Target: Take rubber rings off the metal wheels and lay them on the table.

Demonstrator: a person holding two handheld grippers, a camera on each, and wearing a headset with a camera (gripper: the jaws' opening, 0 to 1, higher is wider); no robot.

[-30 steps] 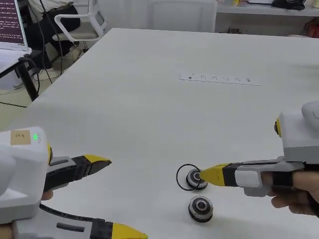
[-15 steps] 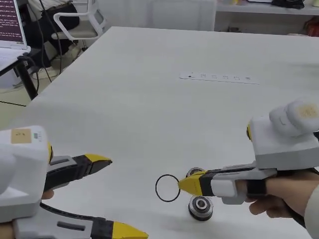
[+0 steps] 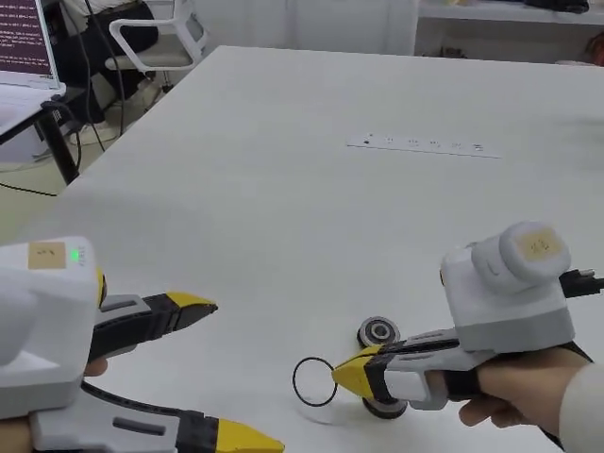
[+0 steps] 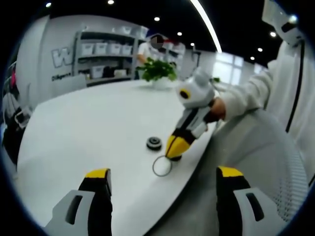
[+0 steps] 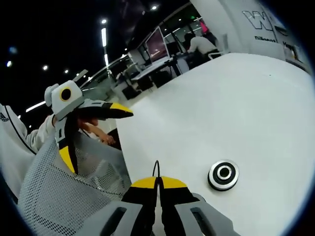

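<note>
Pinching the rubber ring (image 3: 295, 382) by its right-hand edge, the right gripper (image 3: 338, 377) has its yellow-tipped jaws pressed together on the thin black band; in the right gripper view the band shows as a fine dark line rising from the seam between the two closed jaws; the rest of the ring juts out to the left of the tips as an open circle, with a faint shadow on the table (image 3: 283, 170) just beneath it; whether it touches the surface I cannot tell. A hand (image 3: 514, 392) grips this tool from the near right; just beyond the tips, on the far side, a metal wheel (image 3: 378, 332) lies flat on the white top, apart from the ring; a second wheel (image 3: 387, 409) sits nearer, mostly hidden under the gripper's body, so its state is unclear. Over at the near left the left gripper (image 3: 247, 375) has its jaws spread wide with nothing between them, pointing rightward toward the ring yet well apart from it; its own view looks across at the ring, the closed yellow tips and the far wheel, all close to the table's near edge. Farther off, a pale socket strip (image 3: 423, 145) lies set into the tabletop; past the far left corner stand an office chair (image 3: 156, 38) and a lit screen (image 3: 19, 42).
</note>
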